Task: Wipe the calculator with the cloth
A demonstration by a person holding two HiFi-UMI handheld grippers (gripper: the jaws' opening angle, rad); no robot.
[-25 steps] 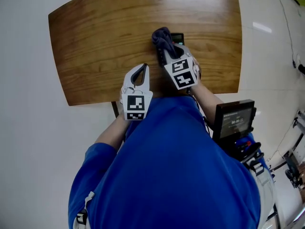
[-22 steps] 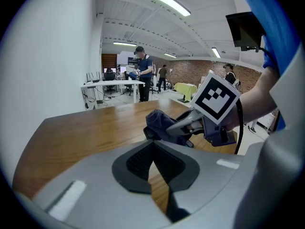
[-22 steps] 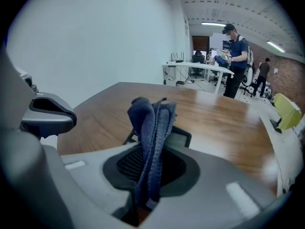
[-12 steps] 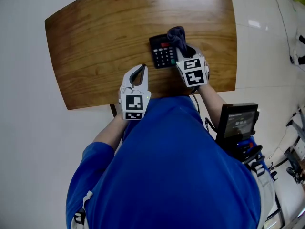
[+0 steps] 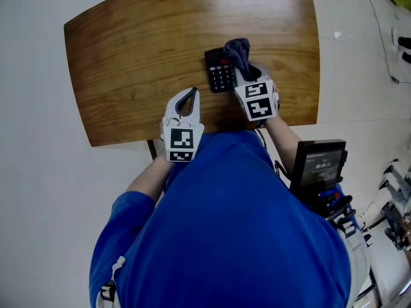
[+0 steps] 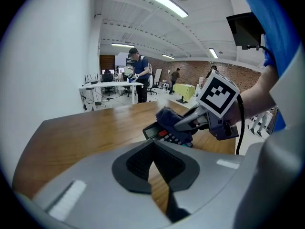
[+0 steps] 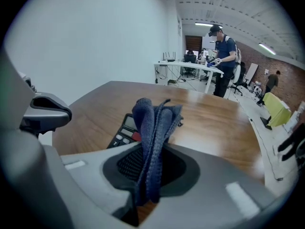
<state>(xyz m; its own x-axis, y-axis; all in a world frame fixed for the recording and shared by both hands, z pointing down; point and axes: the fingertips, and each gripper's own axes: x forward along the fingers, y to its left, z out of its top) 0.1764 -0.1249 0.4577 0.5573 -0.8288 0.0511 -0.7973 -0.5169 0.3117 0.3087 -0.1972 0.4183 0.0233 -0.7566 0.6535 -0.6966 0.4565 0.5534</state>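
A black calculator (image 5: pixel 219 73) lies on the wooden table (image 5: pixel 141 56), right of the middle and near the front edge. My right gripper (image 5: pixel 243 68) is shut on a dark blue cloth (image 5: pixel 236 50), which bunches up over the calculator's right side. In the right gripper view the cloth (image 7: pixel 155 123) stands between the jaws, with the calculator (image 7: pixel 123 131) just behind and to the left. My left gripper (image 5: pixel 191 97) is shut on nothing, hovering at the table's front edge left of the calculator. The left gripper view shows the calculator (image 6: pixel 158 133) under the cloth (image 6: pixel 170 118).
The table's front edge (image 5: pixel 212 128) runs right under both grippers. A black screen device (image 5: pixel 316 163) hangs at the person's right side. White floor surrounds the table. People stand at a desk (image 7: pixel 190 67) far off in the room.
My right gripper swept the cloth rightward off the calculator's keys, then came back a little to the left over its right side. The left gripper has stayed in place.
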